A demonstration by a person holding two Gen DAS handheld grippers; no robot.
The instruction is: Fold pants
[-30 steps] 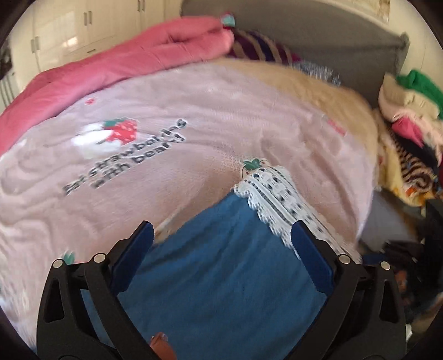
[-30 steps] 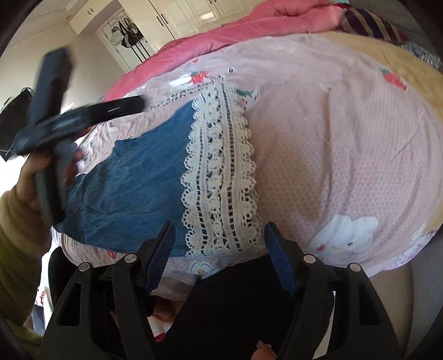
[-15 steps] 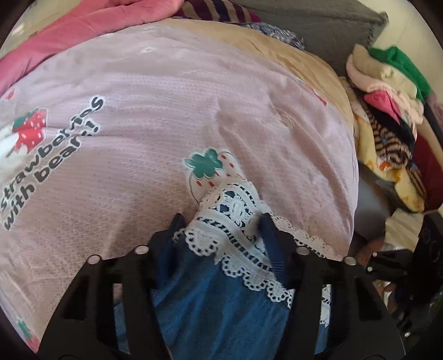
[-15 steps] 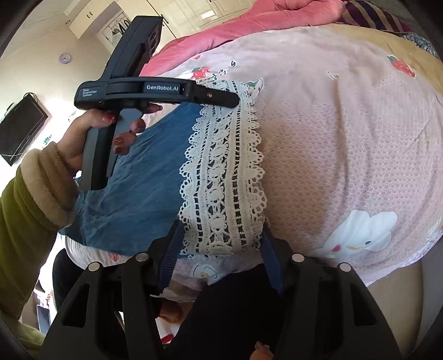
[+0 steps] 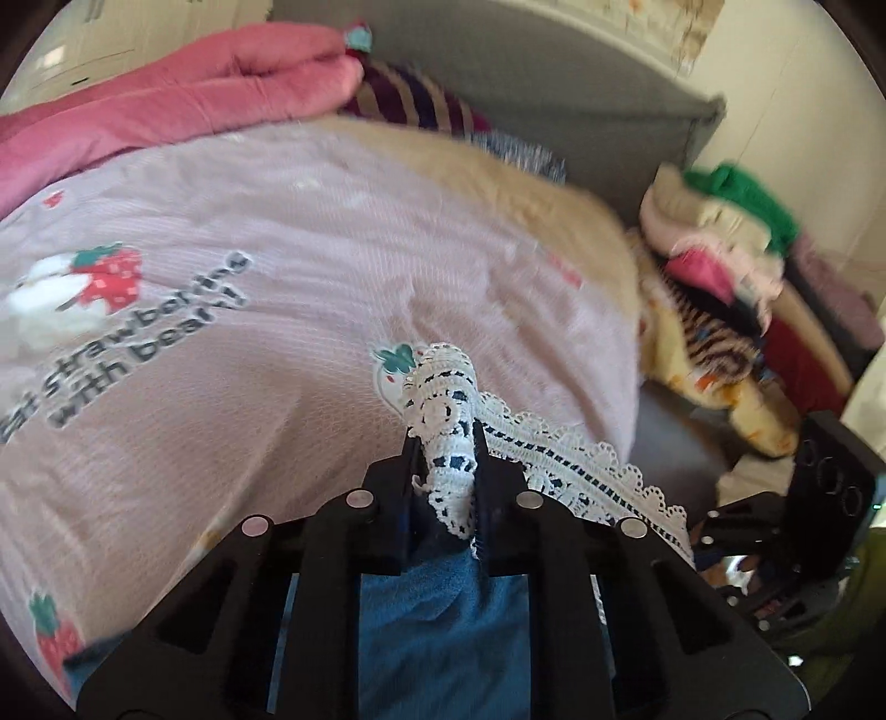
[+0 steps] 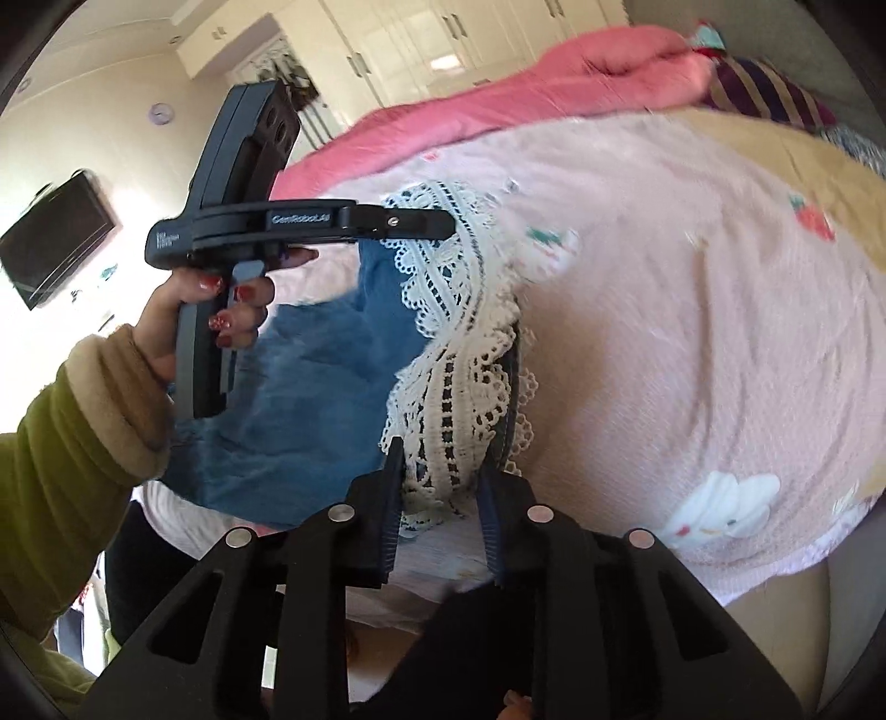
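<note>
Blue denim pants (image 5: 443,609) with a white lace hem (image 5: 559,465) lie on the pink strawberry bedspread (image 5: 277,266). My left gripper (image 5: 446,443) is closing, and its pads press a bunched corner of the lace between them. The right wrist view shows the same pants (image 6: 310,387) raised off the bed. There my right gripper (image 6: 448,443) is closing on the near end of the lace band (image 6: 448,343), which is gathered between its fingers. The left gripper (image 6: 443,228) holds the far lace corner, gripped by a hand (image 6: 221,310) in a green sleeve.
A folded pink quilt (image 5: 194,105) and a striped pillow (image 5: 415,105) lie at the far side by the grey headboard (image 5: 554,77). A pile of clothes (image 5: 720,266) is stacked right of the bed. Wardrobes (image 6: 421,50) and a wall TV (image 6: 55,238) stand beyond.
Both grippers have gone from wide open to closed onto the lace hem. The hem has bunched up and lifted off the bedspread.
</note>
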